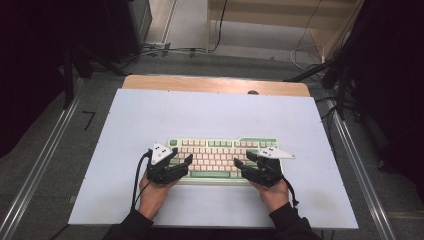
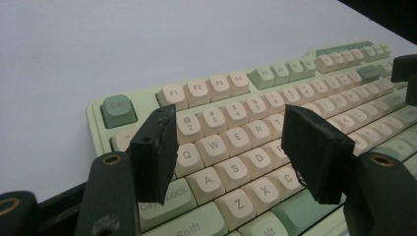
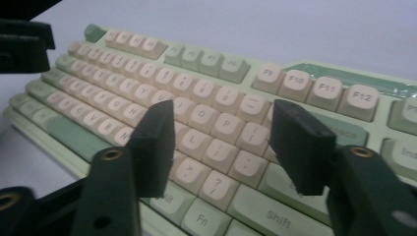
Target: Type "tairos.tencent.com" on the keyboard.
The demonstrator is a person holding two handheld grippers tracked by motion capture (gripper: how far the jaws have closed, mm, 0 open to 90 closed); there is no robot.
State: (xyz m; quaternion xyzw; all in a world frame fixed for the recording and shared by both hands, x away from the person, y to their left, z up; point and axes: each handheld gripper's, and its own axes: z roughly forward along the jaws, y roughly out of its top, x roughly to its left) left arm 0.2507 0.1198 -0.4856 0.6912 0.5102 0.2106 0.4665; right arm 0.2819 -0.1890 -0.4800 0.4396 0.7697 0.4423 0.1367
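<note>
The white worktop [image 1: 210, 115] spreads wide and bare around a pale green keyboard [image 1: 225, 150] with cream keys, lying low centre of the frame, long axis left-right, function row toward the top, left gripper [image 1: 186, 161] and right gripper [image 1: 243, 159] over its ends, jaws apart.

Left gripper [image 1: 182, 161] and right gripper [image 1: 245, 160], jaws apart, level.

Grey carpeted floor [image 1: 60, 165] all round, black cables [image 1: 170, 50] snaking past pale wooden furniture legs [image 1: 260, 20], dark curtains [image 1: 30, 75] flanking both sides.
</note>
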